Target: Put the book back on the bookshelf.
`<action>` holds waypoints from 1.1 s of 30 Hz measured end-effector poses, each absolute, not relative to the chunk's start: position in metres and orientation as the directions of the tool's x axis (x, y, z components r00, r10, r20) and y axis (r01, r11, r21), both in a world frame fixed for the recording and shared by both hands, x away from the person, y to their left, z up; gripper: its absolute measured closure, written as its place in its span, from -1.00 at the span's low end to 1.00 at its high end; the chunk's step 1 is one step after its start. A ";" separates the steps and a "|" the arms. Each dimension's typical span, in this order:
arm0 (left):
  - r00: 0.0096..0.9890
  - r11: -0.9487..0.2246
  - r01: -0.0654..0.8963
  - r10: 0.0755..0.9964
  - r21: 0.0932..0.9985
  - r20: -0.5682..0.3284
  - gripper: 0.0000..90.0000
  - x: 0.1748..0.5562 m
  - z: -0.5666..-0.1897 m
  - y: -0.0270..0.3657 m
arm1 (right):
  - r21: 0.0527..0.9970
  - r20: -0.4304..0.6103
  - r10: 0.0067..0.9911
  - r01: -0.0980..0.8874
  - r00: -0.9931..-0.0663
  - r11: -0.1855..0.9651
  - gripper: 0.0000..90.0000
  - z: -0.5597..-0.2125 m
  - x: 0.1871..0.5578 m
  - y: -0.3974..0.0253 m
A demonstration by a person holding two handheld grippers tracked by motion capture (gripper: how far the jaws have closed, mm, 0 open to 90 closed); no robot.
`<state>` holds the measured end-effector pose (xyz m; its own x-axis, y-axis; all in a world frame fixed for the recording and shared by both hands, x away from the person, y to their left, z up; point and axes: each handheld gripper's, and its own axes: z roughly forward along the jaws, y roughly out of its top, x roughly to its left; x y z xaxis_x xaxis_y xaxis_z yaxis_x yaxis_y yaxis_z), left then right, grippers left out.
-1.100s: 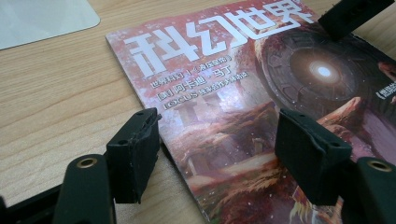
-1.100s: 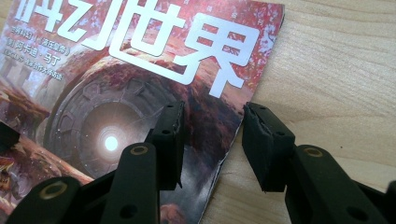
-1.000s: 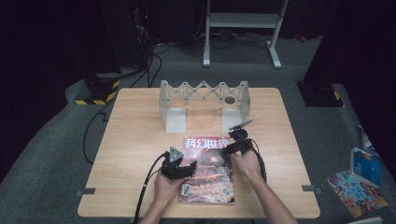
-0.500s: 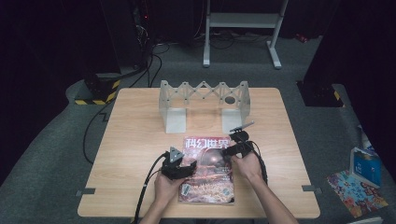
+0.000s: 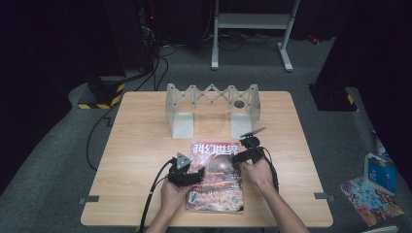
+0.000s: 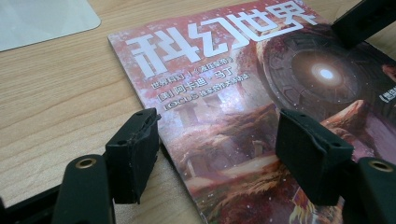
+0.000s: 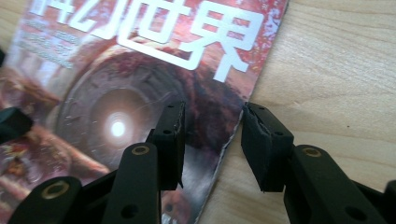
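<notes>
The right gripper (image 7: 211, 144) stands with its jaws partly open, straddling the right-hand edge of the magazine (image 7: 140, 93): one jaw sits over the cover, the other over the bare table (image 7: 336, 70), and nothing is pinched yet. The left gripper (image 6: 217, 161) is wide open, one jaw just off the magazine's left edge above the wood, the other over the cover art.

The magazine lies flat near the front of the table (image 5: 141, 145), between the two hands, its title end towards the folding white rack (image 5: 212, 104) farther back.

The likely risk is at the right edge. The cover lies flush on the wood, so a jaw closing there may skate over the glossy paper, or catch the top sheet alone and crease or tear it. If the left gripper presses down unevenly, the whole magazine could slide or twist instead of opening.
</notes>
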<state>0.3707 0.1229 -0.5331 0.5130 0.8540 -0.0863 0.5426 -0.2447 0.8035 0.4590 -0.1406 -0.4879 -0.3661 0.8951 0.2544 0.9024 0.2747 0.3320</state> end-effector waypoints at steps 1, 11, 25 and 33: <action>0.512 -0.243 0.543 0.855 0.804 -0.087 -0.33 0.371 -0.533 0.123 | 0.333 0.256 0.896 0.904 -0.361 0.269 0.31 -0.488 0.460 -0.140; 0.513 -0.245 0.542 0.854 0.804 -0.085 -0.33 0.371 -0.533 0.123 | 0.309 0.258 0.902 0.914 -0.346 0.262 0.33 -0.487 0.464 -0.138; 0.512 -0.244 0.541 0.855 0.805 -0.085 -0.33 0.371 -0.533 0.122 | 0.337 0.340 0.876 0.914 -0.343 0.227 0.36 -0.486 0.459 -0.148; 0.510 -0.242 0.541 0.856 0.805 -0.085 -0.33 0.371 -0.533 0.122 | 0.335 0.433 0.847 0.927 -0.308 0.166 0.36 -0.487 0.459 -0.157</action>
